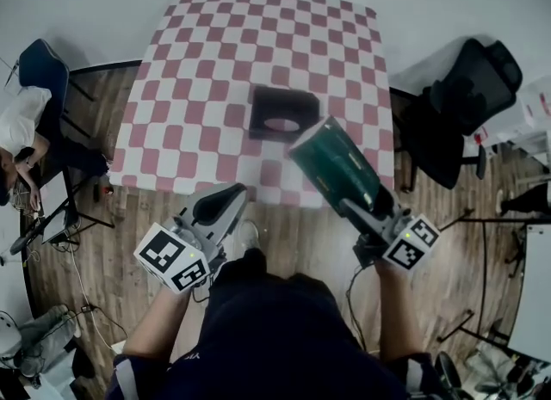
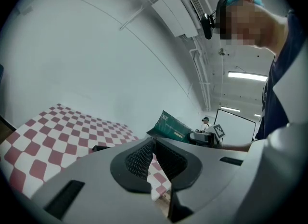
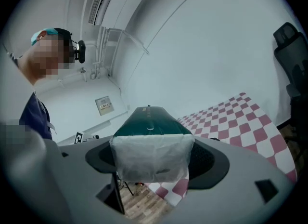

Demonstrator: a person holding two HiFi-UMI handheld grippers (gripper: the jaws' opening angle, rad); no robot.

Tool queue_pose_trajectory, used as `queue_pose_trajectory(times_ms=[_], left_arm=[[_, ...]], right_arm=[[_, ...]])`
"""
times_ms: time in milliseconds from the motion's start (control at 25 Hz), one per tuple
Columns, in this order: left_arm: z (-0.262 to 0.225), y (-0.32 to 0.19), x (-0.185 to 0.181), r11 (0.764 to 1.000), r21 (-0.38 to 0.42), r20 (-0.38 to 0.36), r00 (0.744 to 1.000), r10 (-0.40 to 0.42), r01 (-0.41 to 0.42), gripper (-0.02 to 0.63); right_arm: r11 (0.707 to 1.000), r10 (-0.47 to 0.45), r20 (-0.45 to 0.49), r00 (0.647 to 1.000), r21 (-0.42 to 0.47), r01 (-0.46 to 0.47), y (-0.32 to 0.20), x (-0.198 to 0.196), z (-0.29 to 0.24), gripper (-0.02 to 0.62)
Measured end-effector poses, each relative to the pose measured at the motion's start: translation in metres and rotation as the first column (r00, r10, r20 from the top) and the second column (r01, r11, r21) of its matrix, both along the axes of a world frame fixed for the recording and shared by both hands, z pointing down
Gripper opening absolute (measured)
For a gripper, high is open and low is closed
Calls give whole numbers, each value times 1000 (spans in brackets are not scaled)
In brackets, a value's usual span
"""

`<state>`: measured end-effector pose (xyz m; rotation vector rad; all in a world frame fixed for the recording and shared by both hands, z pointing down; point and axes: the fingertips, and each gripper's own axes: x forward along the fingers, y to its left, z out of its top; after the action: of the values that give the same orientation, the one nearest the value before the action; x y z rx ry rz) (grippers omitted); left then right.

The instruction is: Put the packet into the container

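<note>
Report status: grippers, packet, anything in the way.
Right gripper shut on packet, not yet in container. Left gripper shut, empty. Nothing seen blocking container.

Head view: the packet [image 1: 331,162] covers the jaws of the right claw [image 1: 355,209] and a stretch of the near edge of the tabletop [image 1: 215,63]. Print on the packet is too small to read. The container [image 1: 284,113] shows a pale oval inside; its nature cannot be told. A person [image 1: 19,132] is cut off by the left edge.

Left gripper view: the left claw [image 2: 153,153] hides all but a dark sliver of the container.
</note>
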<state>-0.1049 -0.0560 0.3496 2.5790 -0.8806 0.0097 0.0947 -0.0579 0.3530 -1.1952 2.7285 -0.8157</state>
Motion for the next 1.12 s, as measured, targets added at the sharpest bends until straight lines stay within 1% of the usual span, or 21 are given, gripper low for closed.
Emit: queue_pose_trajectory(times_ms=[120, 240, 400, 680, 920, 1120], left_arm=[[0, -16, -8, 1000, 0, -8, 1000, 7, -7, 43], [1, -25, -6, 1000, -9, -20, 1000, 4, -4, 43], [8, -37, -16, 1000, -26, -23, 1000, -5, 4, 43], [19, -59, -12, 998, -55, -12, 999, -42, 41, 43], [32, -80, -3, 990, -96, 11, 995, -99, 99, 44], [42, -95, 3, 978, -130, 32, 987, -158, 160, 43]], right_arm=[[1000, -4, -35, 999, -4, 4, -15, -8, 3, 413], [1000, -12, -68, 998, -16, 11, -25, -4, 9, 413], [999, -26, -94, 995, -23, 24, -44, -11, 16, 413], [994, -106, -206, 973, -5, 107, -88, -12, 29, 413], [977, -204, -324, 924, -3, 215, -129, -9, 53, 413], [946, -309, -404, 861, -32, 324, -162, -9, 82, 413]])
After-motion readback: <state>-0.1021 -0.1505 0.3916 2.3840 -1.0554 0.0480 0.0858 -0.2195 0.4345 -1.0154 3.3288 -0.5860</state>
